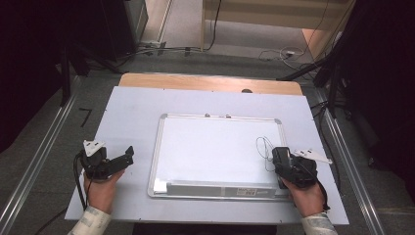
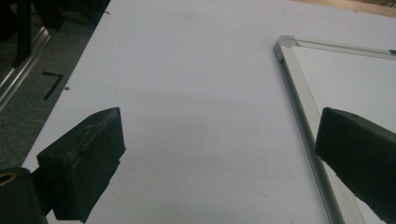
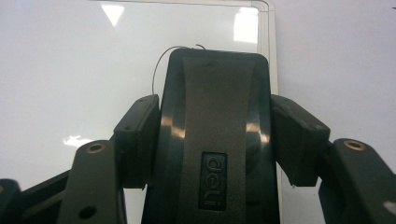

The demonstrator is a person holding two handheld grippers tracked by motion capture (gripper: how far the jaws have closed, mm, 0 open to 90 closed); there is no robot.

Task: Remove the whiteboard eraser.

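Note:
A white whiteboard (image 1: 215, 147) with a silver frame lies flat on the pale blue table cover (image 1: 132, 107). A thin pen scribble (image 1: 265, 146) marks its right side. My right gripper (image 1: 282, 157) is shut on a black whiteboard eraser (image 3: 215, 126) with "deli" on its back, held over the board's right part near the scribble. My left gripper (image 1: 128, 155) is open and empty, just left of the board's left frame (image 2: 299, 107), its jaws wide apart over the table cover (image 2: 187, 93).
The board's lower tray (image 1: 215, 188) runs along its near edge. The wooden table edge (image 1: 210, 82) shows at the back. Cables lie on the floor (image 1: 279, 54) behind, and metal rails (image 1: 39, 161) flank the table.

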